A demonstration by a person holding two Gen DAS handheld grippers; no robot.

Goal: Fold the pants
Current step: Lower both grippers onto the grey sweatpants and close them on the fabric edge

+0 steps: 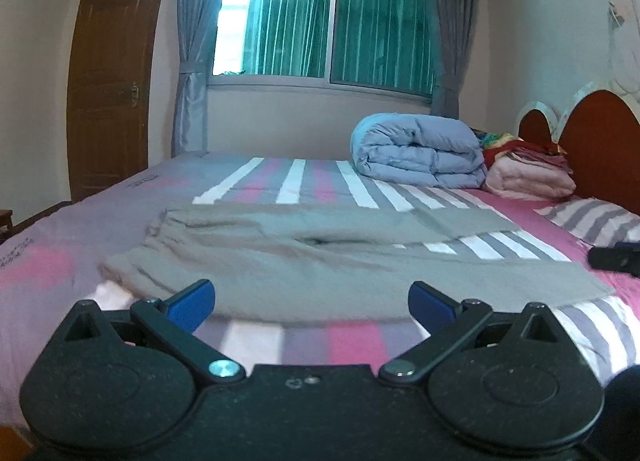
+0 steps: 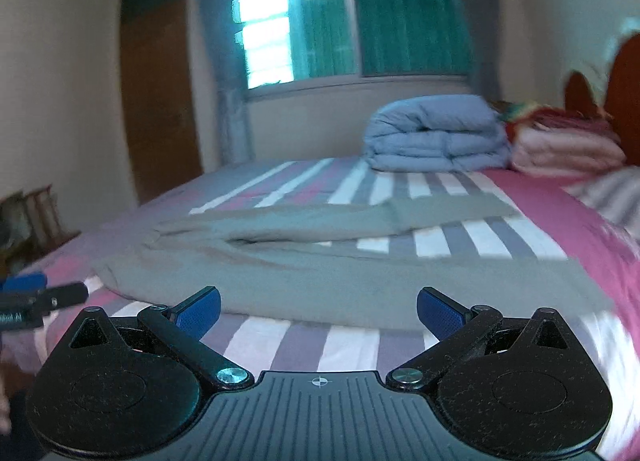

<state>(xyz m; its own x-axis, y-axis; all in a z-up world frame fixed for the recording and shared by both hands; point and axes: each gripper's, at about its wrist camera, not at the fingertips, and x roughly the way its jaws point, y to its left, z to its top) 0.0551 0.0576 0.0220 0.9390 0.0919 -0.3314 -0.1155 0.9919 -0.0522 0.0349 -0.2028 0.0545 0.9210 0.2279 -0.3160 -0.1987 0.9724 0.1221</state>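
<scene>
A: Status on both views?

B: Grey pants (image 1: 304, 257) lie flat across the striped bed (image 1: 344, 337), waist end toward 9 o'clock, legs running toward 3 o'clock. Near leg sits just ahead of both tools. A strip of striped sheet shows between the two legs at the 3 o'clock side.

A: Jaws?

B: Left gripper (image 1: 311, 303) is spread wide, blue pads apart, nothing between them. Right gripper (image 2: 318, 309) likewise released and holding nothing. Both hover just short of the near pant edge, not touching cloth.

A: What differs between views?

B: The left wrist view is sharp: door (image 1: 110, 73) at 9 o'clock, window (image 1: 328, 25) with curtains at 12, folded blue duvet (image 1: 420, 149) at 1 o'clock, pink stack (image 1: 532, 177) beside it, touching, headboard (image 1: 592, 141) at 2–3 o'clock, striped pillow (image 1: 592, 221) below it. A dark piece of the right tool pokes in at 3 o'clock. The right wrist view shows the left tool's blue pad and black finger at 9 o'clock, plus some brown furniture on the floor beyond it, which the left view barely catches.

A: Anything unclear?

B: The right wrist view is motion-blurred, worst along the 3 o'clock edge; headboard and pillow smear there. Can't read the waistband detail in either. Far leg cuff is soft. Near corners of the bed are hidden behind the tool bodies in both.
</scene>
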